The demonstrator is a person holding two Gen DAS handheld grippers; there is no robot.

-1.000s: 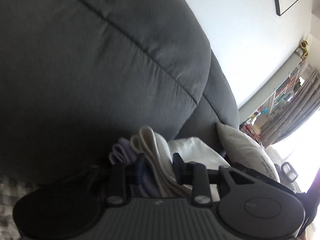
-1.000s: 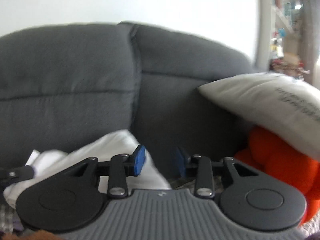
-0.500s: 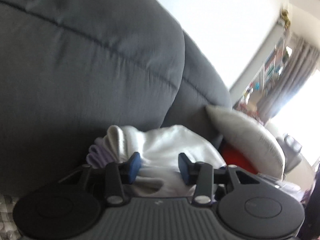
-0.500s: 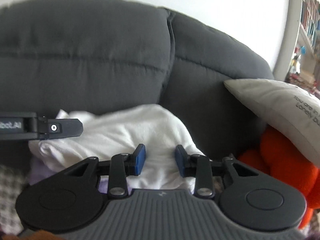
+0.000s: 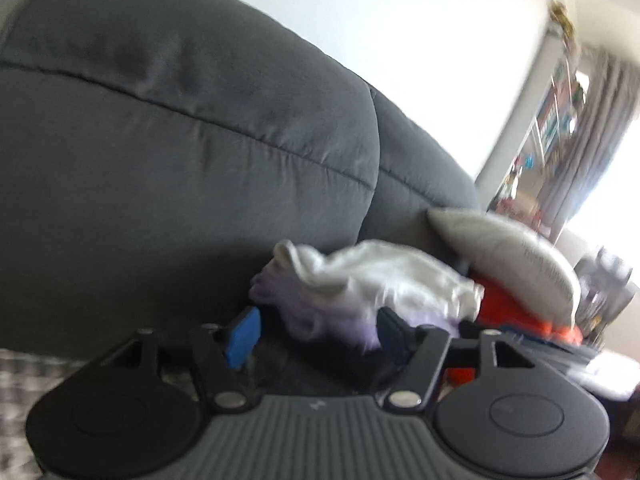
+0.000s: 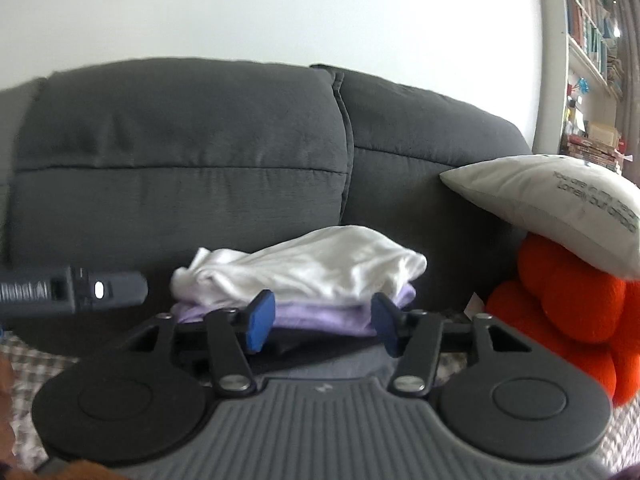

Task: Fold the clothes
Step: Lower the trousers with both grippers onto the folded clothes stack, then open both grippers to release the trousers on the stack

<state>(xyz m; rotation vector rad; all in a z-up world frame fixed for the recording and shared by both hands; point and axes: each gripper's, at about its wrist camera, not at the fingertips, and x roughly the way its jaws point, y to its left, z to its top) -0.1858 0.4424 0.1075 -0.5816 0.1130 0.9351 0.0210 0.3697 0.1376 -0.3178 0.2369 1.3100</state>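
Note:
A folded white garment (image 6: 308, 266) lies on top of a folded lilac garment (image 6: 320, 314) on the sofa seat, against the grey backrest. The same stack shows in the left wrist view, white (image 5: 384, 276) over lilac (image 5: 332, 320). My right gripper (image 6: 322, 326) is open and empty, a little in front of the stack. My left gripper (image 5: 316, 338) is open and empty, also just short of the stack; it shows as a dark bar at the left of the right wrist view (image 6: 76, 290).
A dark grey sofa backrest (image 6: 192, 152) fills the background. A grey-white cushion with lettering (image 6: 560, 200) rests on an orange plush item (image 6: 560, 296) at the right. A checked cover (image 6: 24, 364) lies on the seat at the left. Bookshelves (image 6: 592, 40) stand at the far right.
Both grippers have pulled back from the stack and their jaws have opened wider. The white garment now lies released on the lilac one.

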